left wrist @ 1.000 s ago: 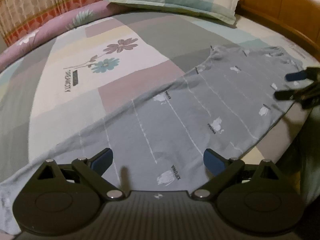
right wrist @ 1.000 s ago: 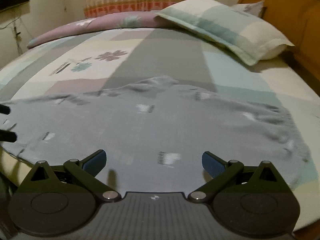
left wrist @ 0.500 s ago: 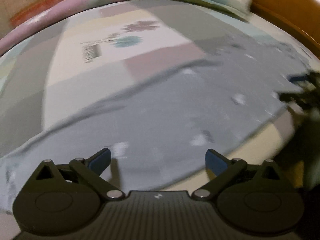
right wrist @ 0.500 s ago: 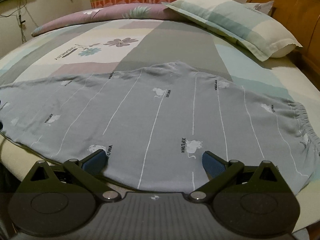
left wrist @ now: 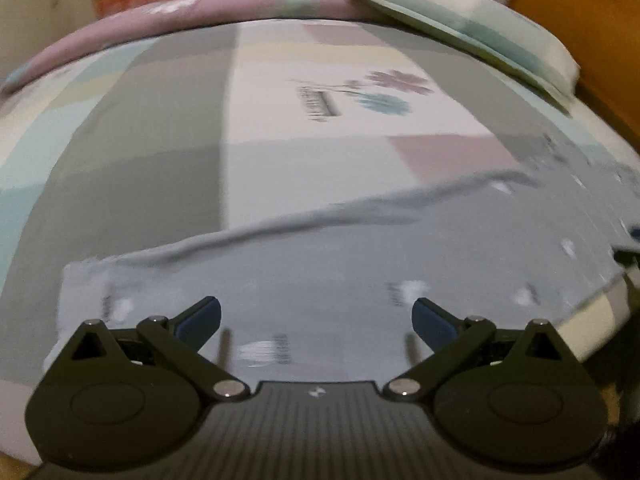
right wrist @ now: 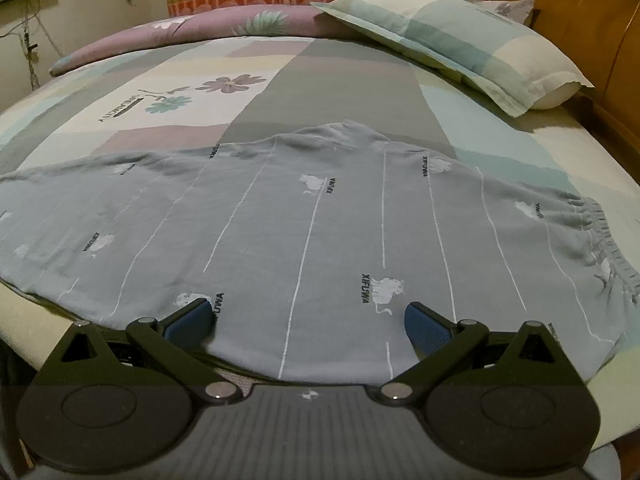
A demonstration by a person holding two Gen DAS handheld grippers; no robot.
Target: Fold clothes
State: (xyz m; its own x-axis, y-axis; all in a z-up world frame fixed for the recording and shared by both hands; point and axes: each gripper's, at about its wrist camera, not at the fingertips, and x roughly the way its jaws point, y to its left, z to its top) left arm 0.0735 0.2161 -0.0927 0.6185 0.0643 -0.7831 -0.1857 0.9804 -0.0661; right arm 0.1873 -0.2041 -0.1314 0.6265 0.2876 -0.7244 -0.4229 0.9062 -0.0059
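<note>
Grey printed pajama pants (right wrist: 320, 232) lie spread flat across bed (right wrist: 340, 80), waistband at 3 o'clock. Right gripper (right wrist: 308, 318) at near edge, 6 o'clock, jaws apart, likely lining up grasp. Left gripper (left wrist: 316, 318) over leg end, jaws apart, empty.

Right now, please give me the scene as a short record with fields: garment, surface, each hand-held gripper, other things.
garment: grey trousers, spread flat, elastic waistband at right
surface: patchwork bedsheet
left hand-held gripper: open, above the trouser-leg end, holding nothing
right hand-held gripper: open, over the near edge of the trousers
other things: pillow, wooden headboard
</note>
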